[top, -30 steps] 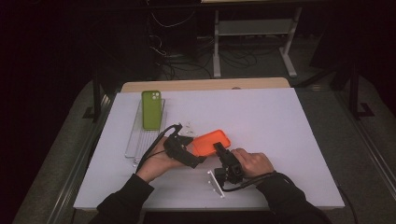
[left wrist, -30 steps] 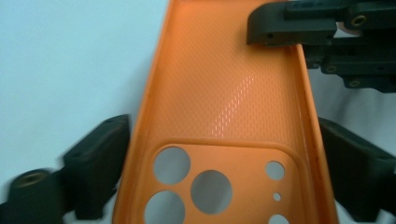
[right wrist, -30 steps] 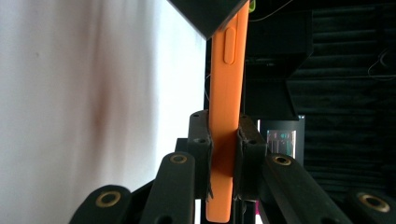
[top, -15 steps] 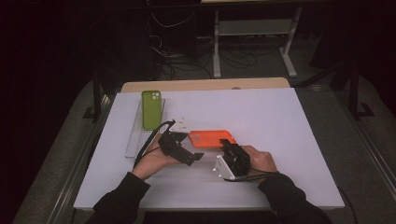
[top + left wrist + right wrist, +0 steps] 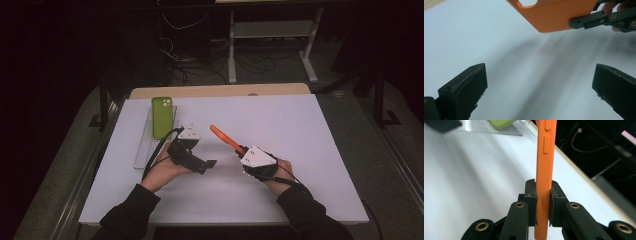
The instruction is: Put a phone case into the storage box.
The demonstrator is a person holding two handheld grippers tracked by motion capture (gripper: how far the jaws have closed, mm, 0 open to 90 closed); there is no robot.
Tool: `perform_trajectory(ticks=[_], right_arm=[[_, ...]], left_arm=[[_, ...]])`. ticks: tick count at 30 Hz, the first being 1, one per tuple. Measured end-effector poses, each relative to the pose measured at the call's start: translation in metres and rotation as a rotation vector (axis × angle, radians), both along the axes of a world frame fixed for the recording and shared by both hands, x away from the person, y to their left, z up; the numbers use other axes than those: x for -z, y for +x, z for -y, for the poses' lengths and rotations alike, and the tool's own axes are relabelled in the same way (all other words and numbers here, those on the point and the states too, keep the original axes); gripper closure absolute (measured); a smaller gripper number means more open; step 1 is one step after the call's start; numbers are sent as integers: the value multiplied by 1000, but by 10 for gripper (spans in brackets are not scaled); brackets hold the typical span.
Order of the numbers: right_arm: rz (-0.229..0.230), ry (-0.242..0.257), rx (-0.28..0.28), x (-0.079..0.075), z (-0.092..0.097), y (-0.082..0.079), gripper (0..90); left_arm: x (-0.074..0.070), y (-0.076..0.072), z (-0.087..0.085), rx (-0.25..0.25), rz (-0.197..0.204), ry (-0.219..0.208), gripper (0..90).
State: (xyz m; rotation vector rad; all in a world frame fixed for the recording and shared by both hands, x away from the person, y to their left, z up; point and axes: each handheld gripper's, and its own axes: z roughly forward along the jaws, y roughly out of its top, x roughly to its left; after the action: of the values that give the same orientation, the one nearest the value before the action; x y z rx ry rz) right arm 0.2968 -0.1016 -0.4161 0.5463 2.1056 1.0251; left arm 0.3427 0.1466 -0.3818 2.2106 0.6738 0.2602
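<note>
Jaws, right gripper (image 5: 542, 195): clamped on the edge of the orange phone case (image 5: 545, 157), which is held clear of the white table (image 5: 300, 130). Jaws, left gripper (image 5: 540, 82): having just opened, spread wide with nothing between them, near the orange case. Farther off: green phone case (image 5: 162, 116) on clear stand (image 5: 145, 150), well apart.

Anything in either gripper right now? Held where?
Right gripper clamps the orange case by one end, across its thin sides. Left gripper open, holding nothing.
</note>
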Motion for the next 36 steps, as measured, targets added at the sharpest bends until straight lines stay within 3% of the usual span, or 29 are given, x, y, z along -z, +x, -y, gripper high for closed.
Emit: perform_trajectory(ticks=[6, 8, 10, 15, 20, 26, 36], right_arm=[[-162, 167, 5, -1, 11, 10, 780], [-191, 201, 5, -1, 14, 14, 780], [-263, 283, 9, -1, 17, 17, 781], [-348, 422, 17, -1, 23, 21, 782], [-370, 467, 30, -1, 22, 22, 782], [-385, 518, 18, -3, 15, 20, 782], [-370, 522, -16, -6, 4, 15, 782]], left_arm=[[1, 1, -2, -22, -16, -25, 0], [1, 1, -2, -30, -20, -31, 0], [1, 2, -2, -40, -21, -37, 0], [-2, 4, -3, -54, -22, -82, 0], [-8, 8, 2, -74, -18, -131, 0], [-17, 15, 10, -93, -19, -228, 0], [-29, 26, 25, -74, -1, -283, 0]])
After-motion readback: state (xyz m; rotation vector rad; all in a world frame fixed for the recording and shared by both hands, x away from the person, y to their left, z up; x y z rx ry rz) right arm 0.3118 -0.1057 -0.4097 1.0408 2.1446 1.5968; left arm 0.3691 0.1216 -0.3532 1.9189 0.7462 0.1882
